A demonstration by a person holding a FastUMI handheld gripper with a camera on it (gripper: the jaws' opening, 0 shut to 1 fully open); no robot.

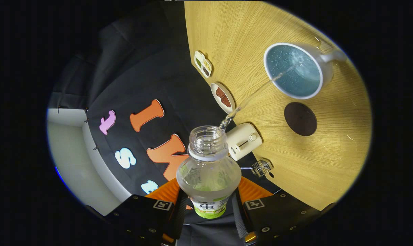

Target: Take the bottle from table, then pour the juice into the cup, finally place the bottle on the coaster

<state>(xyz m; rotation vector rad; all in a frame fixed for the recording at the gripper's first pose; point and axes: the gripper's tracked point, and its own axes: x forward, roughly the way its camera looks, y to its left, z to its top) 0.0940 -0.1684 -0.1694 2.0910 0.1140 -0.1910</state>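
Observation:
My gripper (209, 205) is shut on a clear plastic bottle (208, 167) with a green label. The bottle lies tilted between my fingers with its open mouth pointing ahead. A thin clear stream runs from the mouth into a white cup (295, 70) with a blue inside, which stands on the wooden table (312, 164) beyond the fingers. Liquid with bubbles lies in the cup. A dark round coaster (300, 119) lies on the table beside the cup, nearer to my fingers.
A small white appliance (243, 140) stands at the table's edge just ahead of the bottle's mouth. Beside it are a small clear box (262, 167), a little plate with brown food (222, 97) and a two-part dish (203, 63).

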